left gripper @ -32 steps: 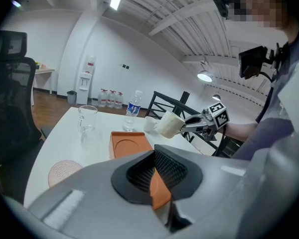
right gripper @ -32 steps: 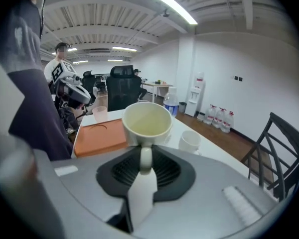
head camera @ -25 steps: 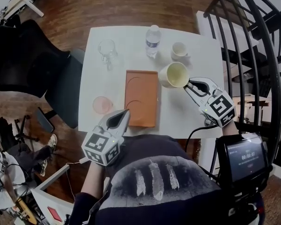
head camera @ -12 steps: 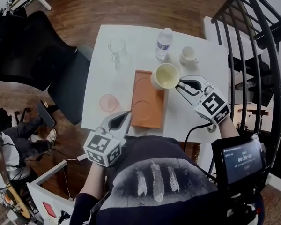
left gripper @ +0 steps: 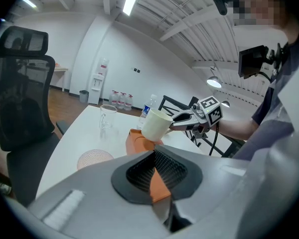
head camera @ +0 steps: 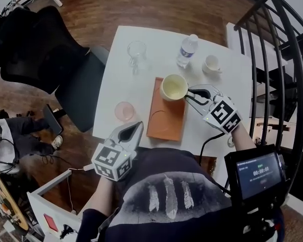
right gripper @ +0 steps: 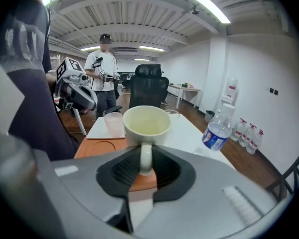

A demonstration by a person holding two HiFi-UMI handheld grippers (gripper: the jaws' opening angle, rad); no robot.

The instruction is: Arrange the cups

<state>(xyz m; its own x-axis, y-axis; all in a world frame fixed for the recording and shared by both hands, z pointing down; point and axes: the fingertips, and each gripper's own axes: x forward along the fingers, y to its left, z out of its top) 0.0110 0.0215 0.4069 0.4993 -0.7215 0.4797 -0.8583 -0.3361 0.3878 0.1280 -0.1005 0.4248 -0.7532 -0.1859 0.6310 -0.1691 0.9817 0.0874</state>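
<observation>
Your right gripper (right gripper: 144,164) had its jaws drawn nearly together on the handle of the cream mug (right gripper: 146,122). The handle stood upright between the pads and the bowl hung out in front of them. That grip by the handle left the base free to be set down. In the left gripper view the mug looked slightly tilted and clear of the surface below it. It hung over the far end of the orange tray (head camera: 167,122), which lay near the middle of the white table (head camera: 122,79). A round recess showed in the tray's near half, so I judge the far end had one like it for this mug.

Your left gripper (head camera: 135,130) had its jaws fully closed on nothing. It waited by the table's near edge, out of the mug's way.

The pink glass (head camera: 124,111) stood just off the tray's left edge. The clear glass (head camera: 136,52) stood toward the far left corner, the water bottle (head camera: 187,51) by the far edge, and the small white cup (head camera: 211,64) toward the far right corner. None of these was on the tray yet.
</observation>
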